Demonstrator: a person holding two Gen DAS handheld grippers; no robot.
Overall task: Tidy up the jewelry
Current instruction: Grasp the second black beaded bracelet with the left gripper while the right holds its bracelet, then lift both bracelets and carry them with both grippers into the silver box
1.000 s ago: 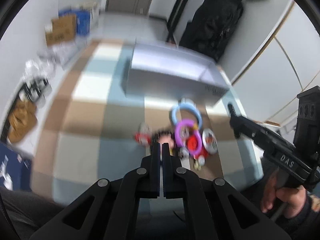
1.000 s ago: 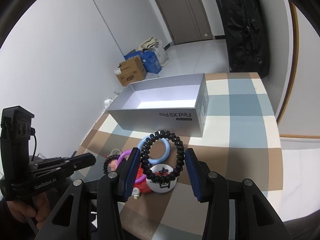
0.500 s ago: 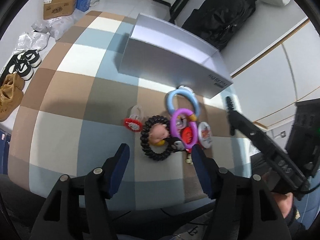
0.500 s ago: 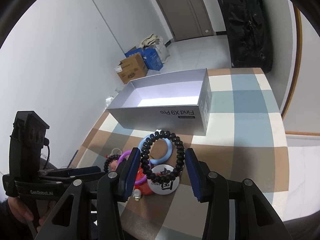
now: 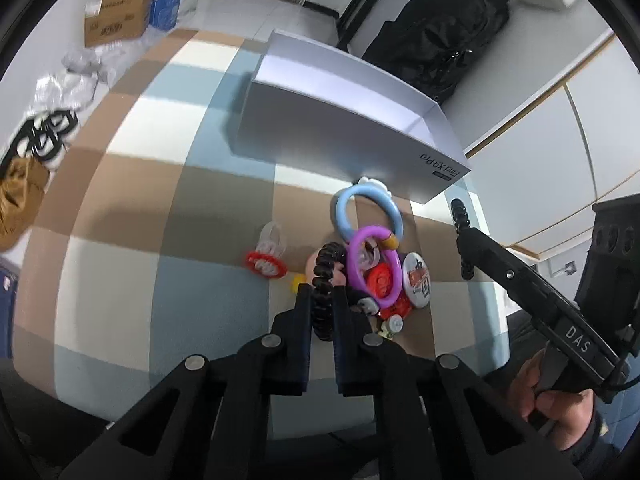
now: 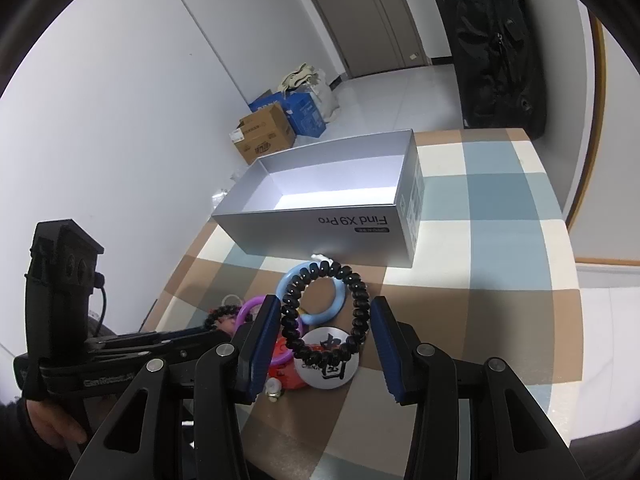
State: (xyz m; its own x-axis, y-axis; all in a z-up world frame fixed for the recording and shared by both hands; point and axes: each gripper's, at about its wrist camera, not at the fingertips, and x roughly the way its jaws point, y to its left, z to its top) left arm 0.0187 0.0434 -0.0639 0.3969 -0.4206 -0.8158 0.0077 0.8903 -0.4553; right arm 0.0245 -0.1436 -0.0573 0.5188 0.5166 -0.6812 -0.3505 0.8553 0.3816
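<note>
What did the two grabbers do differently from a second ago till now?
The left gripper opened wide over the pile, then its jaws closed on a black beaded bracelet there, which now sits pinched between them. The right gripper did not change: it holds the other black bracelet above the table. The grey box, blue ring and purple ring lie where they were.

Left gripper (image 5: 321, 300): jaws just closed, pinching a black bracelet (image 5: 323, 280). Right gripper (image 6: 325, 330): jaws part-open, gripping a bead bracelet (image 6: 325, 312).
</note>
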